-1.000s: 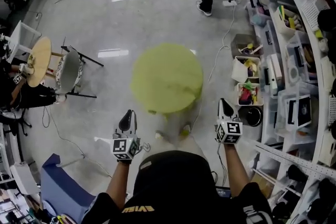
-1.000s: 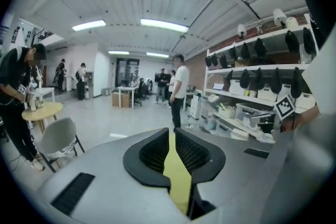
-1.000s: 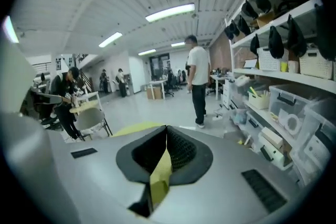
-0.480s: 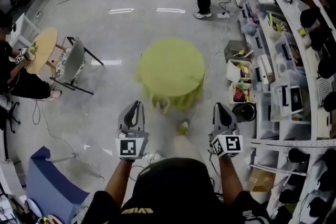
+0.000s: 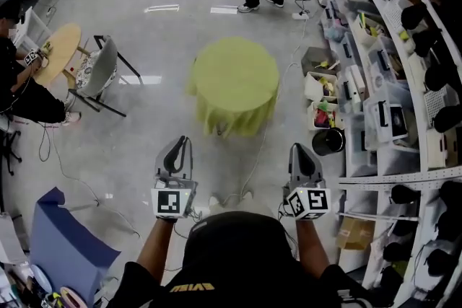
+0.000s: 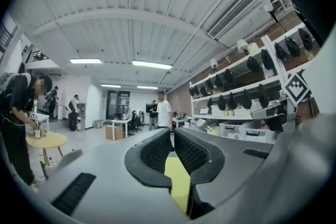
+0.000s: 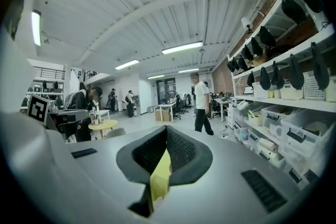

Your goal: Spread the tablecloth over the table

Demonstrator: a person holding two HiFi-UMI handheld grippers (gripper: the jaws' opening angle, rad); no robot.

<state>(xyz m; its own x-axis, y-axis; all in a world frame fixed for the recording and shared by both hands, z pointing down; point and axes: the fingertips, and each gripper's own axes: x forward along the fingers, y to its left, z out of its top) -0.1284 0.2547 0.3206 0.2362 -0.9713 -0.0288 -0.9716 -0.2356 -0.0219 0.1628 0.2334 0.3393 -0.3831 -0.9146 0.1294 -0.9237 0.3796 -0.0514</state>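
The yellow-green tablecloth [image 5: 234, 79] lies draped over the round table out on the open floor, covering the top, with its hem hanging all round. The near edge looks bunched in one fold. I'd say the spreading is about done and this is the standing-back check. Both tools are well short of it. The left gripper [image 5: 182, 144] has its jaws drawn together on nothing, and the right gripper [image 5: 299, 149] is closed and empty too. Any next move would mean going in to pinch that fold and pull it even, minding the cable [image 5: 267, 133] on the floor.
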